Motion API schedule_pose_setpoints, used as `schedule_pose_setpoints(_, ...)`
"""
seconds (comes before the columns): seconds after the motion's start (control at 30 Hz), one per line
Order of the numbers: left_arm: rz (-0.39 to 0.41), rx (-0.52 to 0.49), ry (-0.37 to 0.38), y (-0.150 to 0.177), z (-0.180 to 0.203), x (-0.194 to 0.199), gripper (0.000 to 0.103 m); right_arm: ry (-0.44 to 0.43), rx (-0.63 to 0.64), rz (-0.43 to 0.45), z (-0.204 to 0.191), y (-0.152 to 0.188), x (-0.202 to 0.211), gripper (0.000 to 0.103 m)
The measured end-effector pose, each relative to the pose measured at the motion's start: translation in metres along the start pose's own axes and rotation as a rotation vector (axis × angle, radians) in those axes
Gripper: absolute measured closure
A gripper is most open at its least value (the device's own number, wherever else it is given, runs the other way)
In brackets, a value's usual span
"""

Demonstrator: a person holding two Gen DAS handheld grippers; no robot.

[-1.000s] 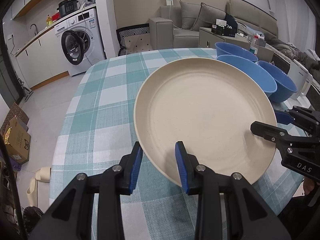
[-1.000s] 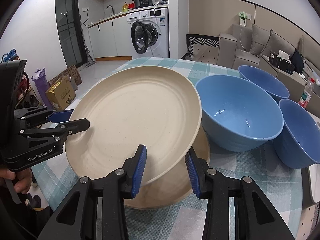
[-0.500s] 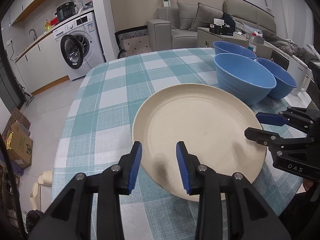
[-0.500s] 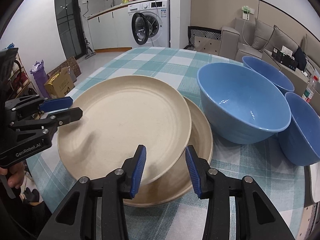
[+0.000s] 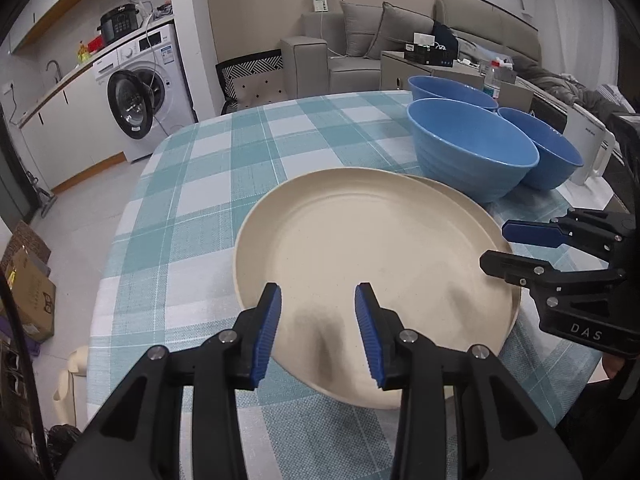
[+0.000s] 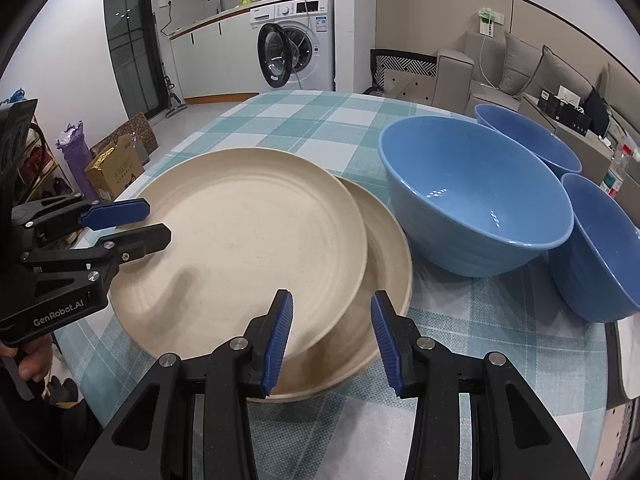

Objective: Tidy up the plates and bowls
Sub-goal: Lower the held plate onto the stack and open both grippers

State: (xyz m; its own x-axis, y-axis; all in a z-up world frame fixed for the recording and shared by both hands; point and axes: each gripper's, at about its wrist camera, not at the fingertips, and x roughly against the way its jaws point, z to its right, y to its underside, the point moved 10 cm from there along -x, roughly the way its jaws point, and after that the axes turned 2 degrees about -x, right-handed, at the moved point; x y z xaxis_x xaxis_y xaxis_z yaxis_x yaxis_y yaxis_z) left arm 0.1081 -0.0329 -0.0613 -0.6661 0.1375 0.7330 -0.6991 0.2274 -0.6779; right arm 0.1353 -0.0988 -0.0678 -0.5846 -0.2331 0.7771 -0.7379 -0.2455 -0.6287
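The upper cream plate [image 5: 372, 248] [image 6: 240, 232] lies on the lower cream plate [image 5: 440, 189] [image 6: 384, 248], shifted a little off centre. My left gripper [image 5: 318, 332] [image 6: 156, 224] hovers over the upper plate's near rim. Its jaws are opening and the pads press on nothing. My right gripper [image 6: 332, 332] [image 5: 496, 246] stands open above the opposite edge, over both rims. Three blue bowls stand just beyond the plates: the nearest bowl [image 5: 472, 148] [image 6: 472, 184], a far bowl [image 5: 452, 88] [image 6: 528, 136] and a side bowl [image 5: 552, 152] [image 6: 600, 232].
The table carries a teal checked cloth [image 5: 200, 200]. A white jug [image 5: 592, 152] stands by the bowls at the table's edge. Cardboard boxes [image 6: 116, 168] sit on the floor beside the table. A washing machine [image 5: 148, 96] and a sofa [image 5: 360, 40] are farther back.
The upper plate was raised and tilted; it has come down flat onto the lower plate. Both grippers stayed at its rim and the left jaws have widened slightly.
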Motion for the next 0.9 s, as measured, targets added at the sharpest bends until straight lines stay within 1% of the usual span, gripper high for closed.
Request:
schedule_pose_setpoints(0.07, 0.014, 0.009, 0.01, -0.003, -0.001, 0.005, 0.065, 0.001, -0.001, -0.002, 0.002, 0.001, -0.001, 0.062)
schedule_pose_setpoints(0.17, 0.044, 0.033, -0.001, -0.008, -0.01, 0.014, 0.065, -0.002, 0.005, 0.0, 0.0, 0.001, -0.001, 0.062)
schedule_pose_setpoints(0.27, 0.053, 0.049, -0.035, -0.01, -0.021, 0.017, 0.063, -0.003, 0.008, 0.0, 0.0, 0.001, -0.002, 0.062)
schedule_pose_setpoints(0.33, 0.041, 0.062, -0.045, -0.008, -0.028, 0.013, 0.063, -0.003, 0.009, -0.002, -0.001, 0.001, -0.002, 0.062)
schedule_pose_setpoints(0.4, 0.024, 0.072, -0.038, -0.005, -0.029, 0.006, 0.063, -0.004, 0.01, -0.002, -0.001, 0.001, -0.002, 0.062)
schedule_pose_setpoints(0.6, -0.016, 0.041, -0.003, 0.002, -0.011, -0.011, 0.063, -0.003, 0.01, 0.003, 0.0, 0.002, 0.001, 0.062)
schedule_pose_setpoints(0.73, -0.029, 0.029, 0.002, 0.005, -0.004, -0.017, 0.063, -0.004, 0.005, 0.008, 0.002, 0.001, 0.003, 0.061)
schedule_pose_setpoints(0.9, -0.022, 0.039, 0.014, 0.004, -0.003, -0.015, 0.063, -0.015, -0.006, 0.02, 0.003, -0.001, 0.007, 0.055)
